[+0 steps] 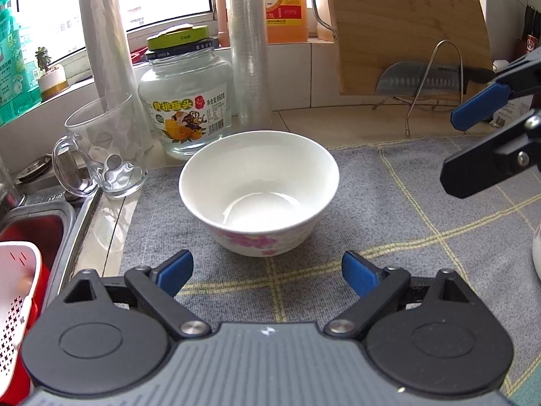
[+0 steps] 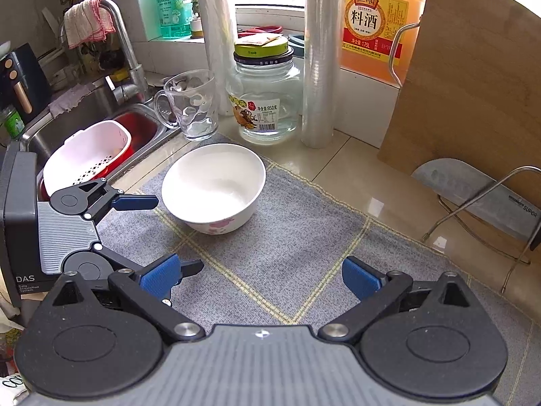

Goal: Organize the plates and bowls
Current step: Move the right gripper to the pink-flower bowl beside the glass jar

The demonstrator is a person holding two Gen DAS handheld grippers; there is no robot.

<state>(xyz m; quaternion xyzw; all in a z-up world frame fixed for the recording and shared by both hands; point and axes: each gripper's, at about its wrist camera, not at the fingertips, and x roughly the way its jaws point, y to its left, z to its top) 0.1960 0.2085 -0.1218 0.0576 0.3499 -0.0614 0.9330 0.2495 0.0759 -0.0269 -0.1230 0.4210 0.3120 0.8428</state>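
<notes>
A: Bowl (image 1: 258, 191)?
B: Centre frame, upright on grey mat (image 1: 389, 203), untouched. No plates visible.
A: Fingers?
B: Left gripper (image 1: 267, 275) and right gripper (image 2: 260, 275) spread wide, empty. Barely started, apparently.

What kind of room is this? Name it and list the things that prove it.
Most likely a home kitchen counter. A steel sink with a tap sits at the left, a cleaver rests in a wire rack before a wooden cutting board, and a bottle of cooking wine stands on the windowsill.
</notes>
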